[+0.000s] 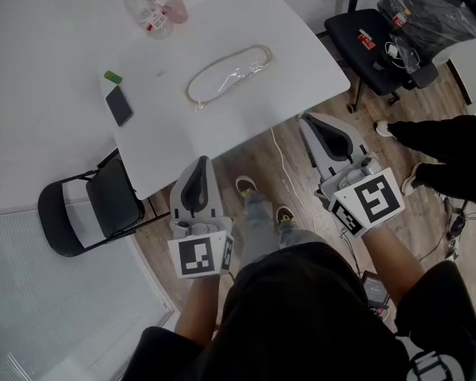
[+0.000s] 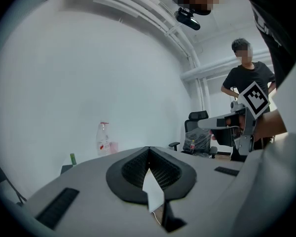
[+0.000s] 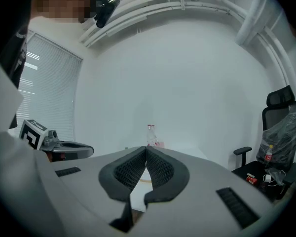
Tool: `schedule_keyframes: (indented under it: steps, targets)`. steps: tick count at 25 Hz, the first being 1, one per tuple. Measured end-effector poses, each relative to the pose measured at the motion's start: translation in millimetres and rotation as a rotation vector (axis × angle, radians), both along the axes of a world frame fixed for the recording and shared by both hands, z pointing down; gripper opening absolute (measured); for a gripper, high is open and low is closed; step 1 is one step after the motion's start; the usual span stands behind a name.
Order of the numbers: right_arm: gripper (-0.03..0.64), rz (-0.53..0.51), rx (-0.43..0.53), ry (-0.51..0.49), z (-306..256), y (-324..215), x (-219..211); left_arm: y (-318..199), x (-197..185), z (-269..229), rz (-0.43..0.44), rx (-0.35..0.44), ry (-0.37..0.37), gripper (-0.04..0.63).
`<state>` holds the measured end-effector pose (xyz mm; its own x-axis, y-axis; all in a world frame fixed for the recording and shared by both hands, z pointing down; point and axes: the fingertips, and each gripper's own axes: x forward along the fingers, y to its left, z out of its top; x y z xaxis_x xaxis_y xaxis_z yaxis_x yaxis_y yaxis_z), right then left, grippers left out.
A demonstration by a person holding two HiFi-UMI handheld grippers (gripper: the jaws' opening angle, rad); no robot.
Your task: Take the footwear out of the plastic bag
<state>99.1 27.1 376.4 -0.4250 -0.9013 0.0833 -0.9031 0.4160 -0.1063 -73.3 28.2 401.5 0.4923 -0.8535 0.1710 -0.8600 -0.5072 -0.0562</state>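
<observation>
Head view alone shows the whole plastic bag (image 1: 228, 74) (flat on table (image 1: 55, 46)).

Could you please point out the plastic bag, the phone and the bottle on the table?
bag (image 1: 230, 74): head view, middle of its clear film.
phone (image 1: 119, 105): head view, middle of its dark face.
bottle (image 1: 147, 11): head view, middle of its clear body.

- a white table (image 1: 301, 62) bears a clear bottle (image 1: 147, 10) and a pink cup (image 1: 175, 9) at its far edge;
- a dark phone (image 1: 119, 105) lies just beside a green block (image 1: 113, 77), left;
- a black folding chair (image 1: 115, 201) stands near left; an office chair (image 1: 373, 54) far right
</observation>
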Motion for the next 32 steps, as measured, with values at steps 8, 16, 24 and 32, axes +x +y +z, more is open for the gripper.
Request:
schedule_keyframes:
  steps: [8, 16, 24, 32]
  targets:
    - [0.017, 0.018, -0.040, 0.007, 13.3, -48.6, -16.3, -57.7, -7.3, 13.2, 0.033, -0.030, 0.000, 0.021]
    - [0.017, 0.013, -0.081, 0.011, 29.9, -106.5, -45.8, -120.3, -26.8, 23.9, 0.065, -0.090, 0.001, 0.021]
    - [0.017, 0.009, -0.095, 0.044, 27.5, -155.4, -75.5, -178.4, -47.7, 35.2, 0.162, -0.133, -0.025, 0.021]
    - [0.017, 0.020, -0.112, 0.099, 33.7, -177.7, -95.5, -207.9, -65.0, 39.9, 0.205, -0.134, -0.029, 0.021]
